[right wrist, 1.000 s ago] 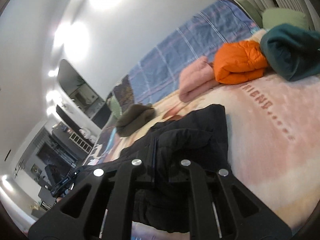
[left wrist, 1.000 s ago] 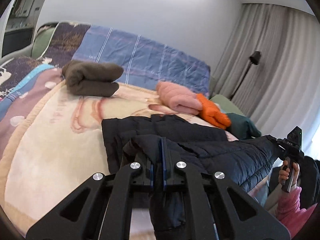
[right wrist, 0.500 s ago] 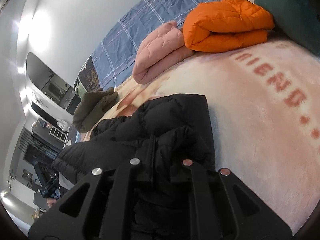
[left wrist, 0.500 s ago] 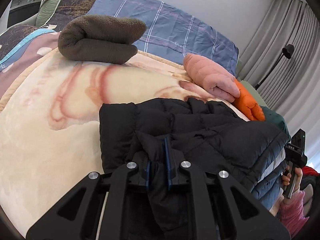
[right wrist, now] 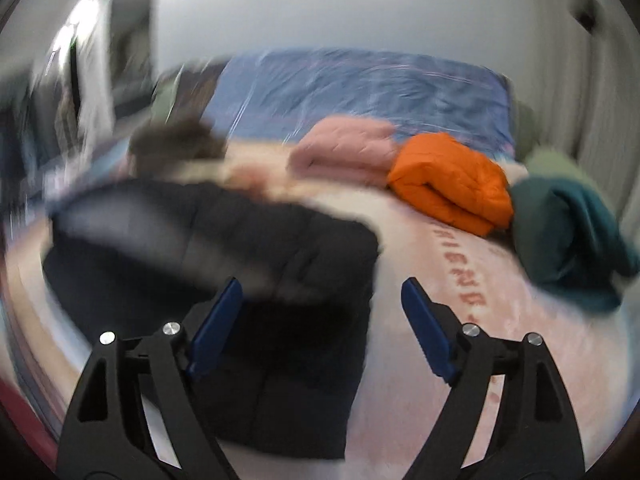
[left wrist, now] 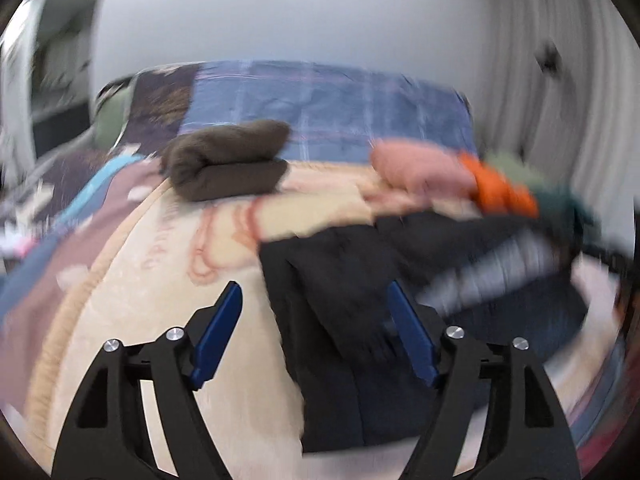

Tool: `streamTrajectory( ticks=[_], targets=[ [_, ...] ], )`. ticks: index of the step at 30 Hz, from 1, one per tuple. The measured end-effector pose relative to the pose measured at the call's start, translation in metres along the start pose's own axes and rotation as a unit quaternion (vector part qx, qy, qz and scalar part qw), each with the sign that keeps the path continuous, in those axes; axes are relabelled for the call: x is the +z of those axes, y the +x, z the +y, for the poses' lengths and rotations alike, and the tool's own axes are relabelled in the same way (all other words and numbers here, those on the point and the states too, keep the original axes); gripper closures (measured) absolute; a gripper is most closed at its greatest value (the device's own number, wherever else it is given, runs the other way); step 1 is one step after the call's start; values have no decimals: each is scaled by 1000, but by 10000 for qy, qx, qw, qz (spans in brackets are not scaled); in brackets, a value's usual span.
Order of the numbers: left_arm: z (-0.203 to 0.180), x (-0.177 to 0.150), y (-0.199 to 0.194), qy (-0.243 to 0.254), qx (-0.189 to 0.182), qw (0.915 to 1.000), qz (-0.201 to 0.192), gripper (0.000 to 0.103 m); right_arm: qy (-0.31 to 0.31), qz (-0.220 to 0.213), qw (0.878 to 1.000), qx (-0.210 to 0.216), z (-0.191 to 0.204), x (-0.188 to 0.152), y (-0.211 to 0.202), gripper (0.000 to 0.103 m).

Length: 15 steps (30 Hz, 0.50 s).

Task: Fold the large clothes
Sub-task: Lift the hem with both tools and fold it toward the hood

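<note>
Faintly, blurred red lettering (right wrist: pixel 460 268) marks the blanket (right wrist: pixel 500 340), unreadable.

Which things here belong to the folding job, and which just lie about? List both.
Job: black jacket, left hand-held gripper, right hand-held gripper, both open.

Lying about: brown bundle, pink jacket, orange jacket, teal garment, blanket.

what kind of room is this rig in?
Most likely a home bedroom. A bed with a printed blanket fills both views, folded clothes such as an orange jacket and a black jacket lie on it, and curtains hang at the right.
</note>
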<state>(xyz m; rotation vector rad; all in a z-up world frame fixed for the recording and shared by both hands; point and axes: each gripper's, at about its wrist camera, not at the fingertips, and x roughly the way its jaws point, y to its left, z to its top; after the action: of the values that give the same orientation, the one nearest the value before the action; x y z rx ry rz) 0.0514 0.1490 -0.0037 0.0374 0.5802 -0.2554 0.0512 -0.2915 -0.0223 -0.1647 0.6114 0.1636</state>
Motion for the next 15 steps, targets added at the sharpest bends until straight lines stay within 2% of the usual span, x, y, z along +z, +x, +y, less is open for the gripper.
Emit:
streamTrajectory(
  ticks=[2, 4, 6, 8, 9, 10, 12, 15],
  targets=[
    [-30, -12, 4, 792, 111, 9966, 189, 20, -788, 335, 9962, -165, 25, -14, 10, 19],
    [-54, -24, 15, 1493, 266, 9877, 393, 20, -1334, 513, 9886, -471, 41, -22, 22, 18],
    [-76, -36, 35, 2258, 806, 9693, 547, 20, -1547, 529, 9842, -677, 47, -24, 30, 18],
    [-87, -35, 56, 2781, 1364, 9492, 560, 20, -1415, 429, 9859, -779, 42, -15, 38, 18],
    [-86, -30, 61, 2861, 1479, 9453, 525, 20, -1320, 343, 9869, -858, 37, -8, 40, 18],
    [-84, -21, 66, 2858, 1587, 9439, 463, 20, -1195, 215, 9879, -964, 30, 2, 43, 18],
    [-69, 10, 74, 2592, 1846, 9477, 265, 20, -770, -3, 9920, -1001, 10, 29, 49, 18],
    [-34, 61, 82, 1768, 1932, 9651, -67, 18, 75, -7, 9969, -789, -23, 60, 63, 16]
  ],
)
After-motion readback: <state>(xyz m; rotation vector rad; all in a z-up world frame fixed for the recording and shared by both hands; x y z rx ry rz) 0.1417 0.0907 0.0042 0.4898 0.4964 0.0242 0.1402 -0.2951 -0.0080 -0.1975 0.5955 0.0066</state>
